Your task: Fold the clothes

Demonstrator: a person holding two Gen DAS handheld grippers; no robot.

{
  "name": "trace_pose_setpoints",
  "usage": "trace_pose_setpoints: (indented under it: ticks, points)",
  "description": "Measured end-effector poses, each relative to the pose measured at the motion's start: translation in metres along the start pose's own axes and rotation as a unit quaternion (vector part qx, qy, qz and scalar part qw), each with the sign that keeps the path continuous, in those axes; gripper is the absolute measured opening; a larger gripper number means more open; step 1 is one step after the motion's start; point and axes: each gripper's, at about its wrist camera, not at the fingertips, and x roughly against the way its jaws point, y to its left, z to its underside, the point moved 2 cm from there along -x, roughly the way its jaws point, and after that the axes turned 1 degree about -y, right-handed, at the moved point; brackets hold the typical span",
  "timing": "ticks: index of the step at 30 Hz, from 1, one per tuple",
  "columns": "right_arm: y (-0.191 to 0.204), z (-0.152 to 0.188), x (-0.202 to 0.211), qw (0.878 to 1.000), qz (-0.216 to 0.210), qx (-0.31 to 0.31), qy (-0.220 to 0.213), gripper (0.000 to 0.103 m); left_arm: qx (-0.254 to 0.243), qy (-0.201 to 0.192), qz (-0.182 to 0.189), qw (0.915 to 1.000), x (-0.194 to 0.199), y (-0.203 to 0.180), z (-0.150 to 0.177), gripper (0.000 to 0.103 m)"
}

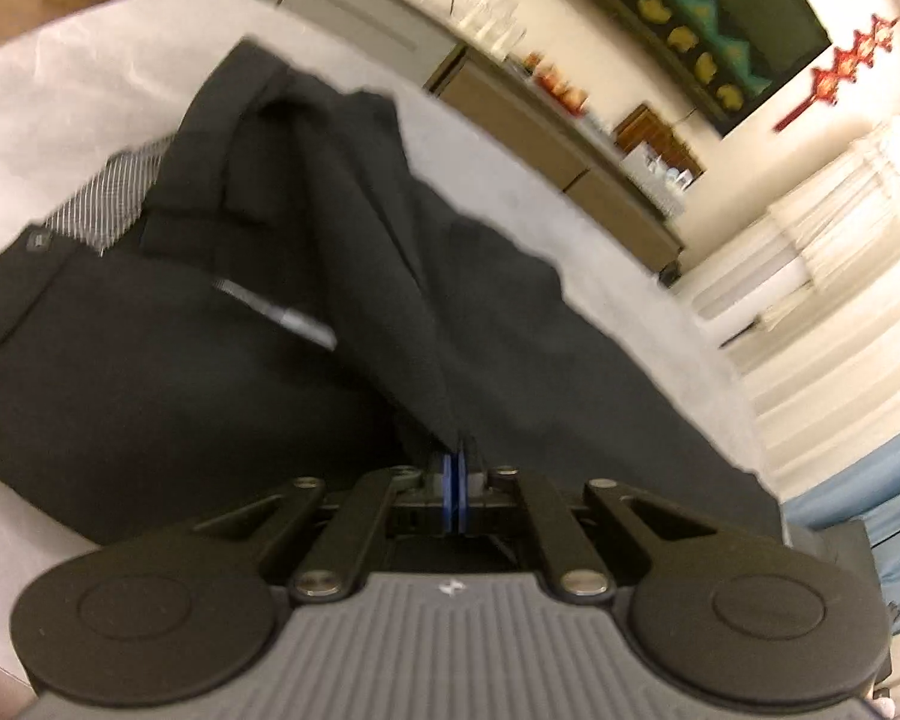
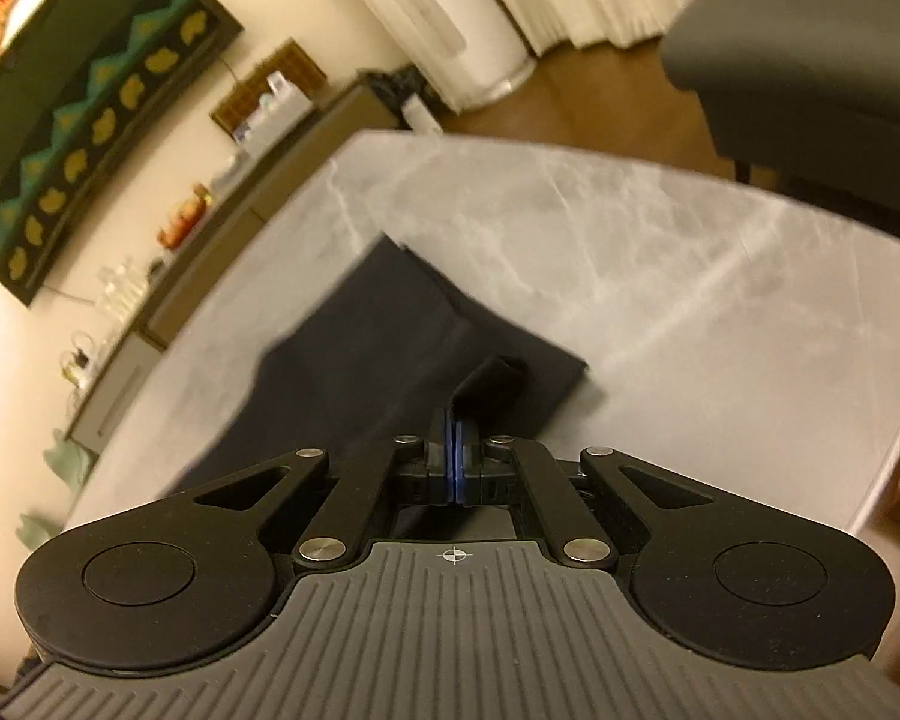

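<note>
**Two grippers pinching dark trousers**

Two views show me a grey marbled surface [image 2: 660, 276] carrying black trousers [image 1: 258, 324]; the waistband end, with its checked lining [image 1: 111, 198] turned out, lies in the left view, the leg end [image 2: 354, 336] in the right; my left gripper [image 1: 455, 468] is closed onto a fold of the cloth; my right gripper [image 2: 455, 438] is clamped on a raised fold [image 2: 489, 381] of fabric.

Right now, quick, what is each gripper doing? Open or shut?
Left gripper: shut, pinching a fold of the black trousers.
Right gripper: shut, pinching the dark trouser leg lying on the grey table.
</note>
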Motion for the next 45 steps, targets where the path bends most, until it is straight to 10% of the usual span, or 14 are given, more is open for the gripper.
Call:
trace_pose_setpoints:
  ticks: [5, 9, 11, 17, 21, 29, 31, 32, 33, 34, 36, 40, 45]
  points:
    - [-0.003, -0.006, -0.012, 0.998, 0.058, 0.004, 0.009, 0.0, 0.03, -0.022, -0.012, 0.9992, 0.011, 0.011, 0.001, 0.021]
    - [0.006, -0.007, 0.025, 0.984, 0.151, 0.022, -0.088, 0.044, 0.115, -0.1, 0.01, 0.9883, 0.049, 0.052, -0.009, 0.054]
    - [0.025, -0.005, 0.048, 0.971, 0.174, 0.046, -0.158, 0.048, 0.165, -0.141, 0.028, 0.9758, 0.068, 0.081, -0.013, 0.057]
    - [0.17, 0.084, 0.055, 0.933, 0.037, 0.297, -0.201, 0.055, 0.222, -0.127, 0.022, 0.9665, 0.046, 0.123, -0.036, 0.057]
    - [0.279, 0.201, 0.05, 0.867, -0.118, 0.465, -0.136, 0.063, 0.139, -0.128, -0.016, 0.9819, 0.03, 0.116, -0.076, 0.062]
    - [0.412, 0.409, 0.087, 0.668, -0.321, 0.669, -0.053, 0.084, 0.023, -0.085, 0.017, 0.996, -0.004, 0.101, -0.112, 0.064]
    - [0.425, 0.441, 0.077, 0.631, -0.317, 0.707, -0.048, 0.081, 0.0, -0.065, 0.032, 0.9974, -0.013, 0.096, -0.112, 0.044]
    - [0.43, 0.454, 0.069, 0.616, -0.309, 0.724, -0.043, 0.076, -0.01, -0.057, 0.037, 0.9976, -0.015, 0.094, -0.112, 0.001]
    - [0.433, 0.462, 0.058, 0.605, -0.299, 0.737, -0.032, 0.059, -0.015, -0.061, 0.047, 0.9969, -0.01, 0.092, -0.114, 0.0]
    - [0.435, 0.467, 0.051, 0.6, -0.286, 0.747, -0.016, 0.029, -0.02, -0.064, 0.058, 0.9961, -0.005, 0.091, -0.116, 0.0]
    - [0.443, 0.469, 0.041, 0.611, -0.265, 0.746, -0.002, 0.002, -0.006, -0.09, 0.106, 0.9903, 0.02, 0.089, -0.124, 0.0]
    - [0.445, 0.432, 0.039, 0.677, -0.259, 0.689, -0.001, 0.001, 0.033, -0.175, 0.18, 0.9674, 0.091, 0.098, -0.14, 0.001]
    - [0.448, 0.413, 0.026, 0.71, -0.222, 0.669, 0.004, 0.002, 0.05, -0.11, 0.092, 0.9885, 0.061, 0.121, -0.124, 0.032]
